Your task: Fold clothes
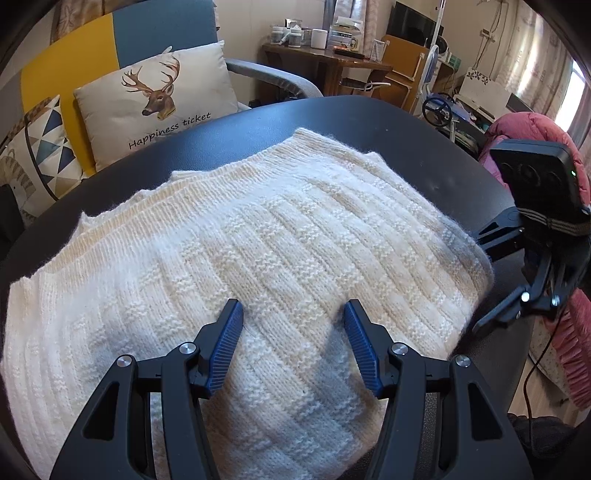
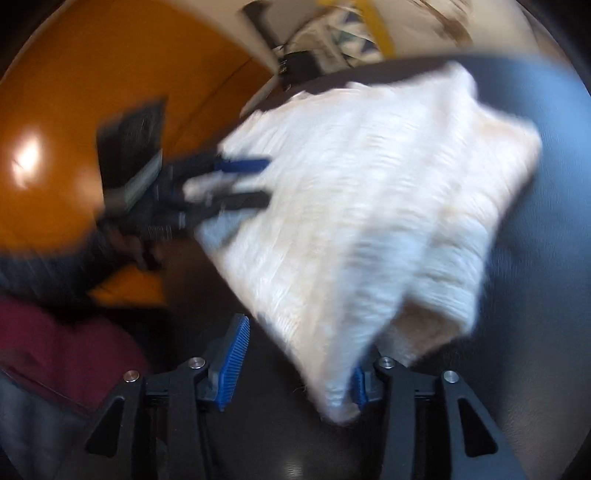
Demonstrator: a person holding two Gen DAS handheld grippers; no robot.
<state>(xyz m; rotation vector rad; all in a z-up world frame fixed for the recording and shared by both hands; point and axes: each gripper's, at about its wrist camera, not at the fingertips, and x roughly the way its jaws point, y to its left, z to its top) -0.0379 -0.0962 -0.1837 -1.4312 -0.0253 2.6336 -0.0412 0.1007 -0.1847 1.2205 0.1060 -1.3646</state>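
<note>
left wrist: black table (image 1: 369,122) fronts cushioned sofa (image 1: 162,29).

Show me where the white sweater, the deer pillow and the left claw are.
white sweater (image 1: 258,236): left wrist view, on the middle of the knit.
deer pillow (image 1: 155,96): left wrist view, on the printed deer's neck.
left claw (image 1: 293,310): left wrist view, midway between its blue-padded fingertips, over the sweater.

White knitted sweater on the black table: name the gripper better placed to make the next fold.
Probably right gripper: open at the white knitted sweater's corner. Left gripper hovers open mid-panel.
</note>
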